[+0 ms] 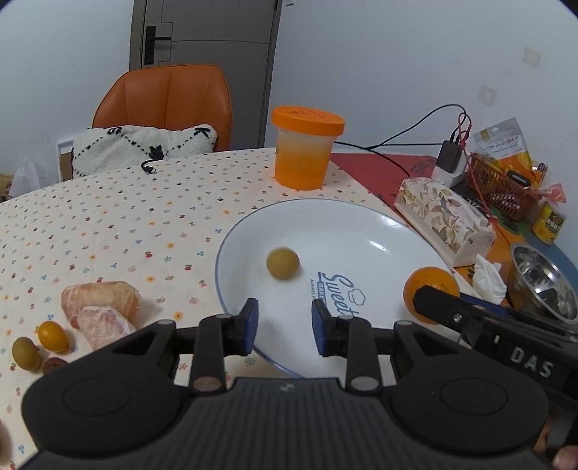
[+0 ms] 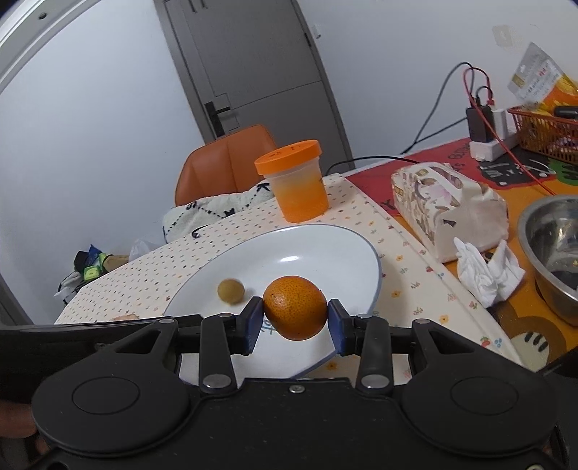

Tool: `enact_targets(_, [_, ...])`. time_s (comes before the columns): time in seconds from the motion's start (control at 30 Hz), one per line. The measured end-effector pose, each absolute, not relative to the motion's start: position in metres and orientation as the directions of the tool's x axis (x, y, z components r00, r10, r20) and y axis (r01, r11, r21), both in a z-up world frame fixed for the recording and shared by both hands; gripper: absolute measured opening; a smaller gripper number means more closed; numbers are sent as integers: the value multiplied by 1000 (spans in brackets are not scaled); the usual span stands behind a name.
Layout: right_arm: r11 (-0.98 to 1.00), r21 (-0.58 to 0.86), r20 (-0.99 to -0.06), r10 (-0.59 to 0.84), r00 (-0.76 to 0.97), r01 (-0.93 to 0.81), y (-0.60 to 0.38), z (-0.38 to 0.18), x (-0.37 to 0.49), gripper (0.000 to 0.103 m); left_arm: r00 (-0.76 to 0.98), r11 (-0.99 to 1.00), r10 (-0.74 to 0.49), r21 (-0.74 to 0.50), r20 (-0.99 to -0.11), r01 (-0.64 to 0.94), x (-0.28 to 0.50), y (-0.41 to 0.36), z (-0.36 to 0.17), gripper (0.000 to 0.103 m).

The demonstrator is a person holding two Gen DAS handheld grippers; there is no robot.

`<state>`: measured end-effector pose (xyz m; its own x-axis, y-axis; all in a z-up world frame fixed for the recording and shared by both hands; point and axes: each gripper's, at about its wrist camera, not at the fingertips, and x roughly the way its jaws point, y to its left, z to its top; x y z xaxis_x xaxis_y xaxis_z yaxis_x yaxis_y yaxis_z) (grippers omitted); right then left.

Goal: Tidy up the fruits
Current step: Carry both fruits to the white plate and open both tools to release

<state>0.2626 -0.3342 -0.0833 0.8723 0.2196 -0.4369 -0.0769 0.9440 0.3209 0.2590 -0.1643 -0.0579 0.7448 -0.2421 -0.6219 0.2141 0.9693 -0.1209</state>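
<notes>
Plain pale walls [image 1: 397, 54], evenly lit, no strong shadows. Grey door [image 1: 209, 32] w/ dark handle at back, closed. Orange chair [image 1: 166, 97] pushed up to far edge of tabletop [image 1: 108, 224], white cushion w/ black pattern [image 1: 141, 144] on seat. Tabletop has cream dotted cloth, red/orange mat [image 2: 451, 152] at right. Black cable [image 1: 404, 130] runs along wall to a charger. Clutter on floor by left wall [image 2: 90, 267], too small to ID.

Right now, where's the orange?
The orange is clamped in the right gripper, held over the near right edge of the white plate, right of the small yellow-green fruit lying on it.
</notes>
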Motion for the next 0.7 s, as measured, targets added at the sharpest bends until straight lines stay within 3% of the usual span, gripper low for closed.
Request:
enact_targets(0.1, [951,303,-428,196,882,-65,-333,-80,257,47,758,971,-236,-113,-608,212,251,-160,-52,34])
enact_targets(0.17, [948,308,-416,205,886,-75,-332,-77,253,49,768,978,-205,-98,-607,184,246,-156,-49,55])
enact_targets(0.37, [942,326,-416,222,882,-83,-325,-75,242,55,802,989,-148,-68,-579,133,231,-136,-43,77])
enact_targets(0.63, [932,352,-410,240,880,-90,-312,-71,229,69,823,992,-121,-92,-555,84,211,-110,-37,89])
enact_targets(0.7, [932,351,-406,241,882,-93,-309,-69,225,80,830,992,-124,-101,-544,82,205,-105,-35,92])
